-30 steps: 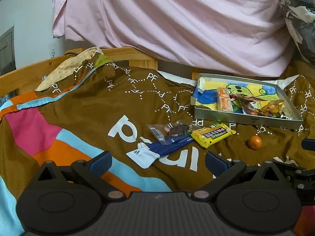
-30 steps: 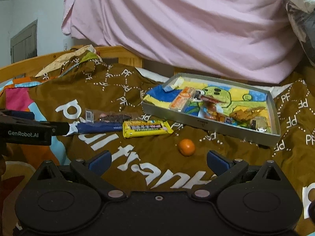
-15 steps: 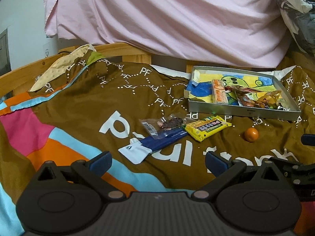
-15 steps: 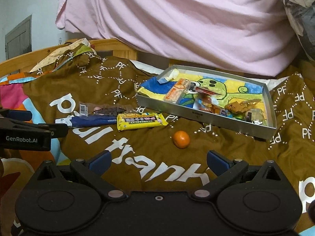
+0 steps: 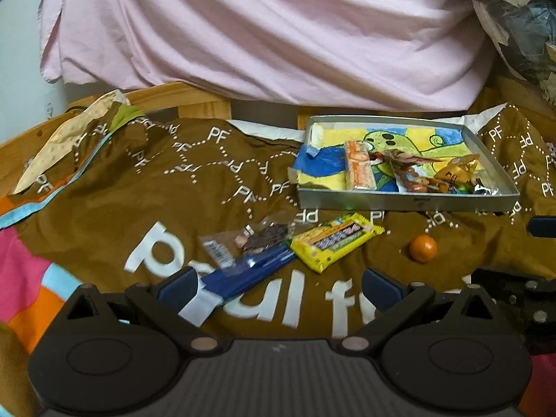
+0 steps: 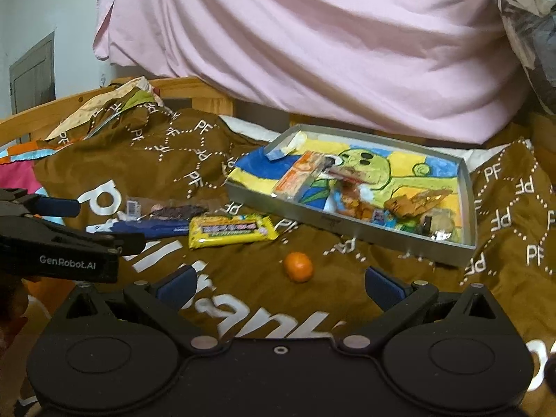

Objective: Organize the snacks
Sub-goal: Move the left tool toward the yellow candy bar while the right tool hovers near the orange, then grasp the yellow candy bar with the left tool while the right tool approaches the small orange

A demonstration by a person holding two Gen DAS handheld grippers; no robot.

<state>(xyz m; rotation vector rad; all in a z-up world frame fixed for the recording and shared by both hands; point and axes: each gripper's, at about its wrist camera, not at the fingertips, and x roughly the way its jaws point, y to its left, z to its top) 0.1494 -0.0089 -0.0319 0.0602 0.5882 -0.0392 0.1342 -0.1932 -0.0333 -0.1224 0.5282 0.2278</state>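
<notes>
A shallow silver tray (image 5: pixel 399 203) (image 6: pixel 347 224) with a cartoon lining holds several snack packets on the brown bedspread. In front of it lie a yellow bar (image 5: pixel 335 241) (image 6: pixel 231 231), a blue packet (image 5: pixel 250 272) (image 6: pixel 153 227), a clear packet of dark snack (image 5: pixel 253 238) (image 6: pixel 173 211) and a small orange (image 5: pixel 423 248) (image 6: pixel 298 267). My left gripper (image 5: pixel 278 285) is open, its left finger beside the blue packet's near end. My right gripper (image 6: pixel 279 283) is open, just short of the orange, with nothing between its fingers. The left gripper (image 6: pixel 59 229) also shows at the left of the right wrist view.
A pink sheet (image 5: pixel 278 34) hangs behind the bed over a wooden frame (image 5: pixel 194 99). A bundle of plastic bags (image 5: pixel 514 17) sits at the upper right. The bedspread is bunched into a fold at the back left (image 5: pixel 87 128).
Both grippers have moved forward and lower toward the snacks. The left gripper's finger now reaches the blue packet's end; the orange is nearer the right gripper. No snack has moved.
</notes>
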